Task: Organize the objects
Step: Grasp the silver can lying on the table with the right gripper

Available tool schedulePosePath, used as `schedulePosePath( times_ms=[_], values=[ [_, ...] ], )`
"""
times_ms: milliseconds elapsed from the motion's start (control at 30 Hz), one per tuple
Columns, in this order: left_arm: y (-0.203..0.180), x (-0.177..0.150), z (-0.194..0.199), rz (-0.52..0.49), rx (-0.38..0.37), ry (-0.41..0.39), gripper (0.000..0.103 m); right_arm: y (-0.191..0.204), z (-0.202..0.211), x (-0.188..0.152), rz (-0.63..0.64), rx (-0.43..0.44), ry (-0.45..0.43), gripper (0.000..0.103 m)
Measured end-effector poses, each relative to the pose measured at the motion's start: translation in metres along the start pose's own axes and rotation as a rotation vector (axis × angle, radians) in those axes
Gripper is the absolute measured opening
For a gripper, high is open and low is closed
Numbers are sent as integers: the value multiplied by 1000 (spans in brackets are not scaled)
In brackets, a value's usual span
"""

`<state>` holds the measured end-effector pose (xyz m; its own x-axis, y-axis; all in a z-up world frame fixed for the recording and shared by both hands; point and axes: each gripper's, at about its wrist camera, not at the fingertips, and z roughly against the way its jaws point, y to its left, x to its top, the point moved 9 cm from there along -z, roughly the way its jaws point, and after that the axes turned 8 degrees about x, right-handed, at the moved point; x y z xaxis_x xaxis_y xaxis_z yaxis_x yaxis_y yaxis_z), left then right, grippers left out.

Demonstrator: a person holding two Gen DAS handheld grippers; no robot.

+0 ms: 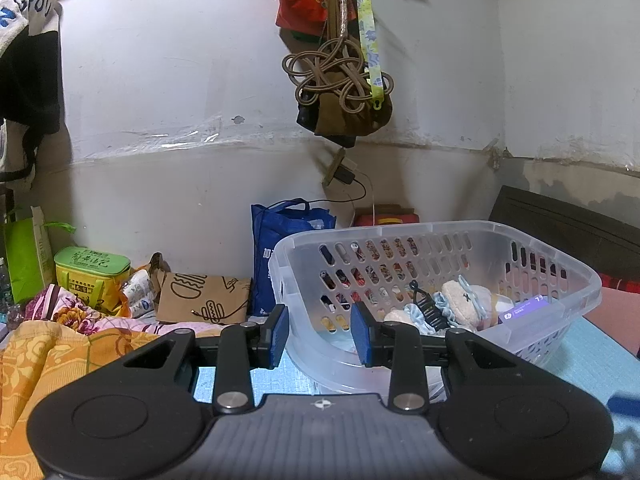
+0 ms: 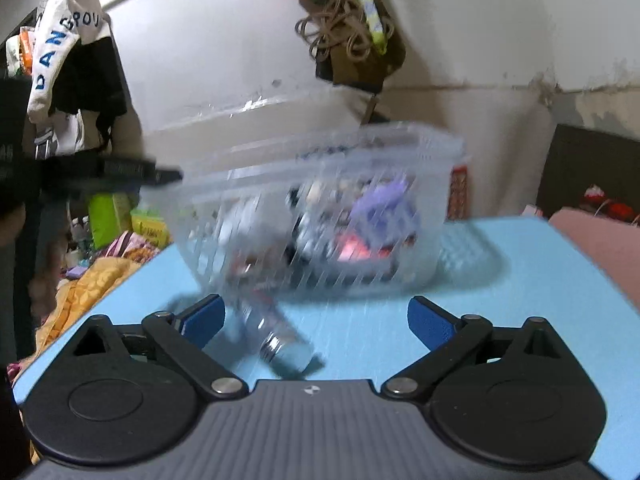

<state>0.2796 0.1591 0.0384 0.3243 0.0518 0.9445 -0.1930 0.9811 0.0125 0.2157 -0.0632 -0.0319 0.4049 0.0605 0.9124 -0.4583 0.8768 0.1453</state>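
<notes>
A clear plastic basket [image 1: 496, 232] with slotted walls stands on the light blue table [image 1: 592, 372]. It holds a plush toy [image 1: 466, 296], a black hair claw [image 1: 430, 308], blue scrunchies and a purple box [image 1: 528, 306]. My left gripper [image 1: 320, 334] is half open at the basket's near left corner; the wall shows between its blue pads. In the right wrist view the basket [image 2: 320, 208] is blurred. My right gripper [image 2: 314, 320] is wide open and empty over the table [image 2: 520, 280], with a blurred silver and blue cylinder [image 2: 276, 340] lying between its fingers.
A blue tote bag [image 1: 280, 236], a brown paper bag [image 1: 204, 298] and a green tin [image 1: 92, 268] lie behind on patterned bedding [image 1: 60, 352]. Bags and a knotted cord [image 1: 340, 76] hang on the wall. Clothes [image 2: 76, 52] hang at left.
</notes>
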Motion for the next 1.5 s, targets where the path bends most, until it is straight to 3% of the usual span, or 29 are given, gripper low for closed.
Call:
schedulePosePath(
  times_ms=[100,333,400,467,600,633,667,867,1500],
  values=[
    [0,0,0,-1,-1,0,37,5,-10,-12,-21,6,27,91],
    [1,0,0,-2,1,-1,37,23,-32,-14,8,31,104,90],
    [0,0,0,0,0,0,37,22,-37,-17,10,17,135,83],
    [0,0,0,0,-1,-1,37,20,-42,-24,-1,21,168,70],
    [-1,0,-1,1,0,-1,37,20,-39,-24,2,33,161,63],
    [-1,0,-1,0,1,-1,37,21,-39,-26,19,28,161,48],
    [-1,0,-1,-1,2,-1,37,23,-39,-26,36,18,159,44],
    [-3,0,-1,-1,0,-1,37,26,-35,-23,64,16,116,38],
    [-4,0,-1,2,0,-1,38,15,-4,-21,61,-1,33,36]
  ],
)
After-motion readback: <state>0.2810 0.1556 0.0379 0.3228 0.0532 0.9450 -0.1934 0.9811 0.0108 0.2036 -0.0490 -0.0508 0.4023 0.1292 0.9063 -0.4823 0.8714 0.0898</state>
